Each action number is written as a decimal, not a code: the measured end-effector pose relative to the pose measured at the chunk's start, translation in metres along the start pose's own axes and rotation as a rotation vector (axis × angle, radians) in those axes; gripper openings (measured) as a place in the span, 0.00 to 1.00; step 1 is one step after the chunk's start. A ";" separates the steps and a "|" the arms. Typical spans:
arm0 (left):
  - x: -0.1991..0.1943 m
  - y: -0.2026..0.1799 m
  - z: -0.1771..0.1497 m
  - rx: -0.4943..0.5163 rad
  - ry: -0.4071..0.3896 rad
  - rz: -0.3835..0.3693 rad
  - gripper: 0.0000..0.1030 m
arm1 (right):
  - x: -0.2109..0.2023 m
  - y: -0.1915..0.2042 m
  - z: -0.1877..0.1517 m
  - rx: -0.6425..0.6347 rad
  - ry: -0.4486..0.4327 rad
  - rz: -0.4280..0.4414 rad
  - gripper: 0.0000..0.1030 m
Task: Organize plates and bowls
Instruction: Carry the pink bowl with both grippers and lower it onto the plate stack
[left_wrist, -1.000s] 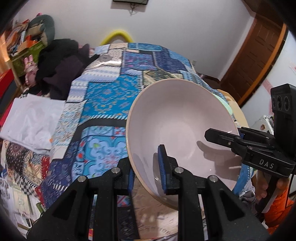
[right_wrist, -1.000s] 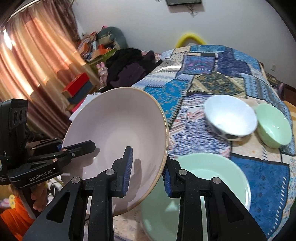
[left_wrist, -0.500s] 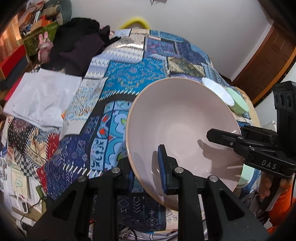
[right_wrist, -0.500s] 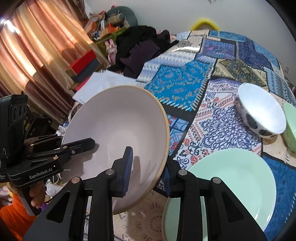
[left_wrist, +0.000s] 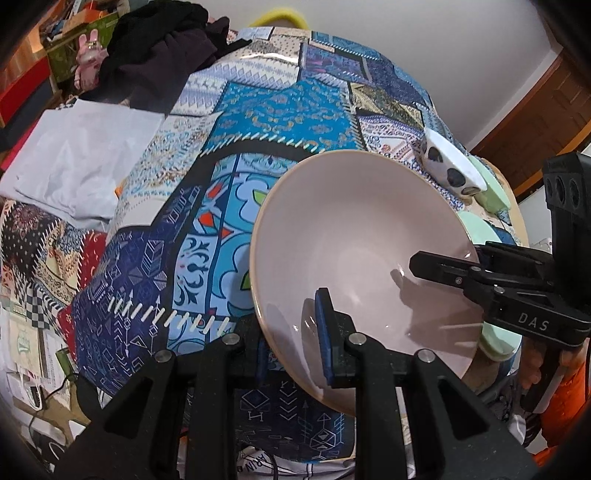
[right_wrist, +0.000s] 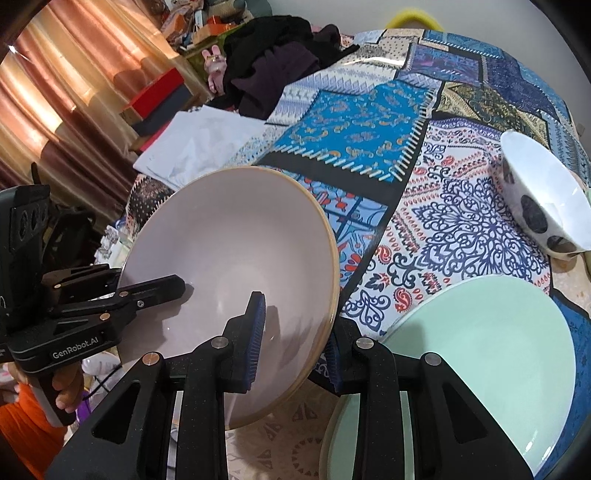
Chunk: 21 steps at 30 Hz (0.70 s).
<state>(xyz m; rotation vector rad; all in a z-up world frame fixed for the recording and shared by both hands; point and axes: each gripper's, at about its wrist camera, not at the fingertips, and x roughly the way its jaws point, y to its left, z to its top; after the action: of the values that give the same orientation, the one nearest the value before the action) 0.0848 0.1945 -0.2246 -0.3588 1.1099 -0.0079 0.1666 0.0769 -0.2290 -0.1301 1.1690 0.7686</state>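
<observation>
Right wrist view shows the right gripper (right_wrist: 293, 334) clamped on the rim of the pink bowl (right_wrist: 236, 258), held tilted above the patchwork tablecloth (right_wrist: 369, 122) beside the green plate (right_wrist: 491, 350). Opposite, the left gripper (left_wrist: 291, 334) pinches the bowl's other rim.

In the left wrist view the pink bowl (left_wrist: 354, 236) hides most of the green plate (left_wrist: 478, 229) behind it, and the small green bowl (left_wrist: 491, 188) shows only as a sliver behind the white spotted bowl (left_wrist: 452, 166). In the right wrist view, the frame edge beyond the pink bowl crops the plate's near rim and the spotted bowl's far side.
</observation>
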 end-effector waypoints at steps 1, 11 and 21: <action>0.001 0.001 -0.001 -0.001 0.005 0.001 0.21 | 0.001 0.000 0.000 -0.002 0.006 -0.002 0.26; 0.010 0.000 -0.005 0.013 0.018 0.022 0.21 | 0.005 0.001 -0.002 -0.031 0.014 -0.047 0.26; 0.005 -0.003 -0.006 0.033 -0.004 0.078 0.21 | -0.002 0.000 -0.003 -0.029 0.004 -0.051 0.28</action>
<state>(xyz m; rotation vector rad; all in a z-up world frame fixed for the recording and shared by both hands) 0.0823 0.1886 -0.2303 -0.2858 1.1178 0.0436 0.1639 0.0745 -0.2284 -0.1848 1.1539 0.7413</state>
